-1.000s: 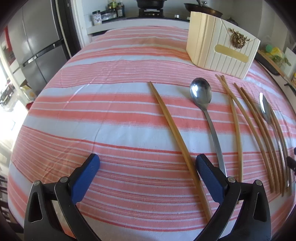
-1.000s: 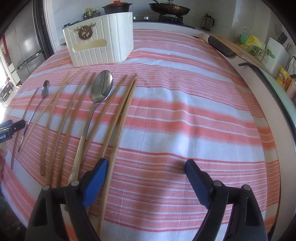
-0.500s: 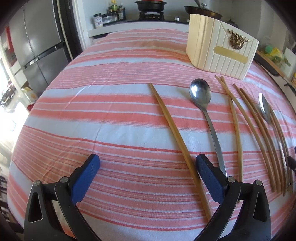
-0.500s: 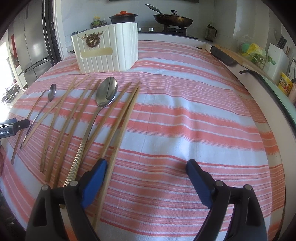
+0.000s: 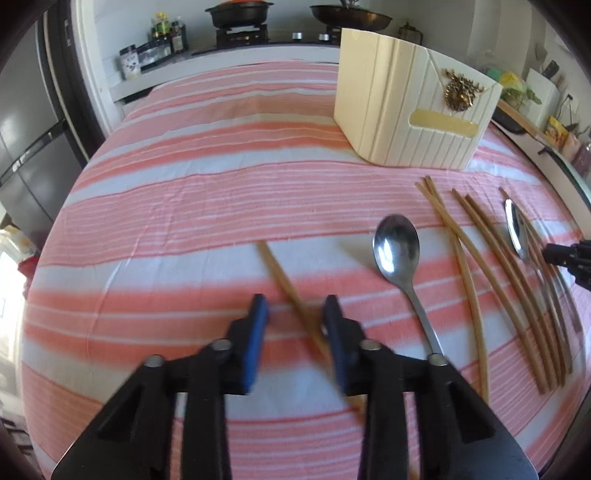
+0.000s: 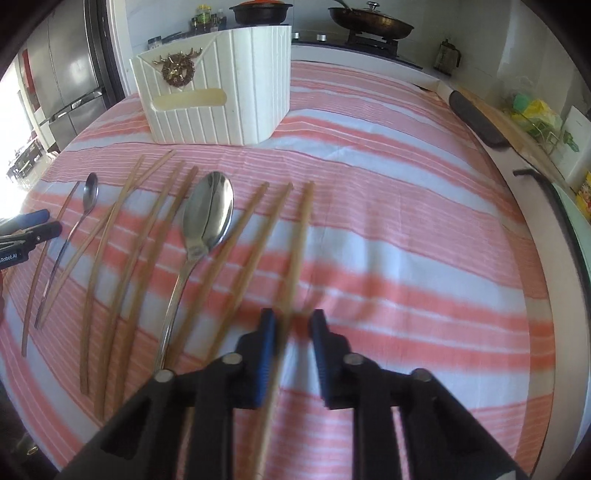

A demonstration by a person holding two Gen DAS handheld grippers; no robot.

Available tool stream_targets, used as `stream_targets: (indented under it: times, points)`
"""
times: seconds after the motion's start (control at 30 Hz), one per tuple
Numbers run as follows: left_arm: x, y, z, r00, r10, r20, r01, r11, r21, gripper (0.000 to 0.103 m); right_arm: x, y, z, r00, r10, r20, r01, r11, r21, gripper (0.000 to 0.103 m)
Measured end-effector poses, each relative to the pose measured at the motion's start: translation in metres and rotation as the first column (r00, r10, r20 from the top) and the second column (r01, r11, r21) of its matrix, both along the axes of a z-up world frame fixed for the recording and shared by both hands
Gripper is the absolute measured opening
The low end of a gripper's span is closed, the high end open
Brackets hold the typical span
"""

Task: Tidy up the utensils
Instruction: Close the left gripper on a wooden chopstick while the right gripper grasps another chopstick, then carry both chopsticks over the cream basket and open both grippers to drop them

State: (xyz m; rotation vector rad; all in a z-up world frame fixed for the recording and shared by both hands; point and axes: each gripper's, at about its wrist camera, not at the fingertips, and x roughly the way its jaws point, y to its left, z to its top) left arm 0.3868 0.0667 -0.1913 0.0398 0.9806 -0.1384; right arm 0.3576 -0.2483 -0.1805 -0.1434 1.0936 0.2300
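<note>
Utensils lie in a loose row on my table: tan wooden chopsticks (image 6: 155, 236), a large steel spoon (image 6: 208, 214) and a small steel spoon (image 6: 90, 192), all on a cloth of salmon-pink and white stripes (image 5: 184, 184). A ribbed cream plastic box with a gold stag ornament (image 5: 399, 110) stands on the cloth just beyond their far tips. Behind the table runs a kitchen counter with a black lidded pot (image 5: 236, 14) and a dark frying pan (image 6: 369, 22) on a stove, and a steel-grey refrigerator (image 6: 70, 74) stands to the left.

A second ago both my tongs stood spread wide over the near ends of the row. Now my left gripper (image 5: 293, 317) is closing, its blue pads drawn in around the lone tan wooden chopstick (image 5: 280, 280) at the left end, the stick close to the right-hand pad, the other pad still clear. My right gripper (image 6: 293, 325) is clenched on the rightmost tan wooden chopstick (image 6: 301, 236), which has swung apart from its neighbour. Both views are blurred near the pads.
</note>
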Motion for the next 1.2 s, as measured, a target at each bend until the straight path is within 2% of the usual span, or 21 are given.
stream_targets:
  times: [0.1,0.2,0.33,0.37,0.43,0.53,0.6,0.7,0.73,0.8,0.83,0.87,1.0,1.07,1.13,1.2]
  points:
    - [0.032,0.007,0.001,0.999,0.001,-0.032,-0.003,0.998,-0.069,0.004,0.039,0.006,-0.001,0.999,0.004,-0.035,-0.003,1.0,0.024,0.007]
    - [0.045,0.02,0.013,0.998,0.047,-0.037,-0.05,0.992,-0.113,0.004,0.067,0.001,0.007,0.998,-0.045,-0.032,0.047,0.996,0.079,0.007]
    - [0.03,0.036,0.049,0.996,0.068,0.051,-0.058,0.982,-0.179,0.004,0.059,-0.021,0.045,0.994,-0.11,0.023,0.099,0.955,0.28,0.007]
    - [0.027,0.038,0.053,0.996,0.071,0.055,-0.06,0.982,-0.176,0.004,0.053,-0.025,0.052,0.992,-0.12,0.036,0.104,0.95,0.296,0.007]
    - [0.025,0.041,0.051,0.997,0.072,0.023,-0.066,0.981,-0.181,0.004,0.049,-0.027,0.051,0.992,-0.127,0.008,0.122,0.967,0.222,0.007]
    - [0.018,0.042,0.037,0.997,0.076,-0.02,-0.078,0.98,-0.183,0.004,0.047,-0.025,0.021,0.99,-0.094,-0.104,0.101,0.993,0.067,0.007]
    - [0.014,0.042,0.029,0.996,0.077,-0.035,-0.082,0.979,-0.186,0.004,0.039,-0.03,0.002,0.982,-0.104,-0.156,0.113,0.992,0.05,0.007]
    - [0.011,0.042,0.019,0.995,0.076,-0.058,-0.086,0.977,-0.194,0.004,0.029,-0.029,0.0,0.989,-0.1,-0.107,0.105,0.993,0.045,0.008]
    - [0.012,0.041,0.016,0.995,0.075,-0.065,-0.086,0.978,-0.192,0.004,0.031,-0.029,0.0,0.988,-0.105,-0.114,0.111,0.992,0.052,0.011]
    - [0.015,0.039,0.01,0.995,0.065,-0.079,-0.079,0.98,-0.184,0.004,0.036,-0.026,0.003,0.986,-0.1,-0.13,0.11,0.991,0.076,0.037]
    - [0.017,0.037,0.007,0.994,0.058,-0.089,-0.073,0.982,-0.177,0.004,0.042,-0.023,0.002,0.986,-0.095,-0.134,0.104,0.993,0.061,0.043]
    - [0.018,0.036,0.004,0.994,0.054,-0.098,-0.07,0.984,-0.166,0.005,0.049,-0.017,0.001,0.986,-0.092,-0.136,0.097,0.995,0.033,0.047]
    - [0.022,0.034,0.004,0.995,0.045,-0.087,-0.057,0.988,-0.143,0.007,0.08,-0.004,-0.003,0.99,-0.08,-0.115,0.077,0.997,-0.031,0.049]
    - [0.025,0.034,0.004,0.995,0.04,-0.09,-0.051,0.99,-0.133,0.009,0.095,-0.001,-0.004,0.991,-0.078,-0.106,0.075,0.997,-0.034,0.046]
    - [0.03,0.03,0.004,0.995,0.03,-0.091,-0.039,0.994,-0.106,0.009,0.109,0.0,-0.003,0.993,-0.077,-0.094,0.074,0.997,-0.035,0.033]
    - [0.037,0.024,0.004,0.995,0.019,-0.095,-0.026,0.997,-0.072,0.009,0.123,0.0,-0.003,0.994,-0.072,-0.077,0.07,0.997,-0.026,0.005]
